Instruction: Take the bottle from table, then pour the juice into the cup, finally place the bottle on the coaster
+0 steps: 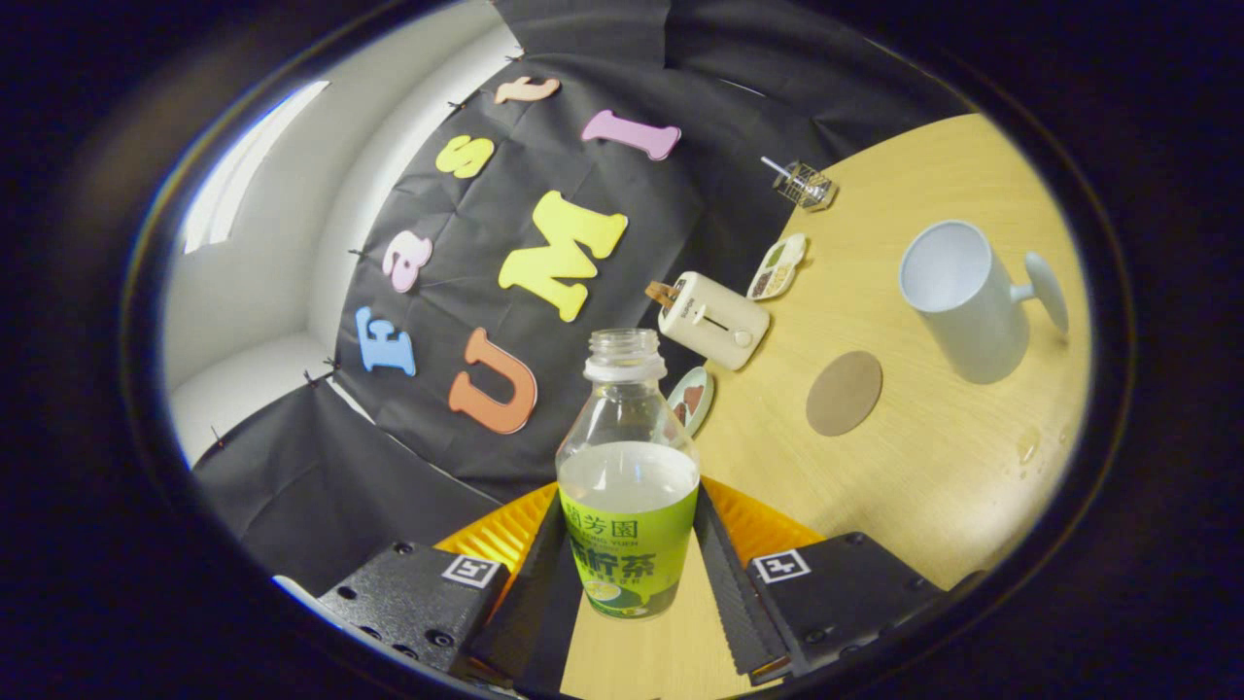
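Your gripper has both fingers closed in on the bottle, one pressing each side of its green label, so it's held firm w/ the jaws only as wide as the bottle body. Bottle is uncapped, pale juice sits approx halfway up, and it's raised off the wooden table, leaning w/ the tilted view. Just beyond it, near the booth wall, you've got a small dish, then a cream toaster w/ toast poking out, a 2nd dish and a wire basket farther back. Round brown coaster lies bare, beyond the fingers toward the cup. White cup stands well apart from the bottle, past the coaster, handle facing away from it. A few drops shine near the table edge.
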`<state>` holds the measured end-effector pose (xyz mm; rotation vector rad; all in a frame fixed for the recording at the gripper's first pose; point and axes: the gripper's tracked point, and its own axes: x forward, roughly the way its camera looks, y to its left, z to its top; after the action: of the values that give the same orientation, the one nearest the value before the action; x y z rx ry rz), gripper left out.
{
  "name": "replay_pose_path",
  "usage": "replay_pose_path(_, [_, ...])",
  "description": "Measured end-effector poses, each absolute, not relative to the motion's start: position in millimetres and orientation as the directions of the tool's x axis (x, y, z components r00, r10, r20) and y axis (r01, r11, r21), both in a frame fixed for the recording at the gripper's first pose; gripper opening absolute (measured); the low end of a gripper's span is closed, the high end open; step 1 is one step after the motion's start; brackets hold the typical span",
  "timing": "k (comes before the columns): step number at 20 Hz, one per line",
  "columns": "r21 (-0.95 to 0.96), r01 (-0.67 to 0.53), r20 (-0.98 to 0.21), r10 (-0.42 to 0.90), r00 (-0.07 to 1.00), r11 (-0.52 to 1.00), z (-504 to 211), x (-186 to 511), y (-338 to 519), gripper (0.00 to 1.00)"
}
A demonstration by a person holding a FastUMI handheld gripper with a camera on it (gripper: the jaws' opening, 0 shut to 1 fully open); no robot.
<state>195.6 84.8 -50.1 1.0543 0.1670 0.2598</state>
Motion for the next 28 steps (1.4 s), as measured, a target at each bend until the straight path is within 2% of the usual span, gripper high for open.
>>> replay_pose_path(8, [0.958, -0.125, 0.032, 0.335, 0.942, 0.259, -45, 197, 71, 0.79])
replay_pose_path(14, [0.977, 0.001, -0.071, 0.325, 0.943, 0.211, -69, 213, 56, 0.79])
replay_pose_path(19, [0.998, 0.004, -0.026, 0.325, 0.945, 0.069, -62, 215, 41, 0.79])
replay_pose_path(24, [0.999, 0.047, -0.049, 0.325, 0.945, 0.015, -63, 215, 35, 0.79])
replay_pose_path(28, [0.99, 0.019, 0.024, 0.305, 0.952, -0.138, -54, 211, 20, 0.79])
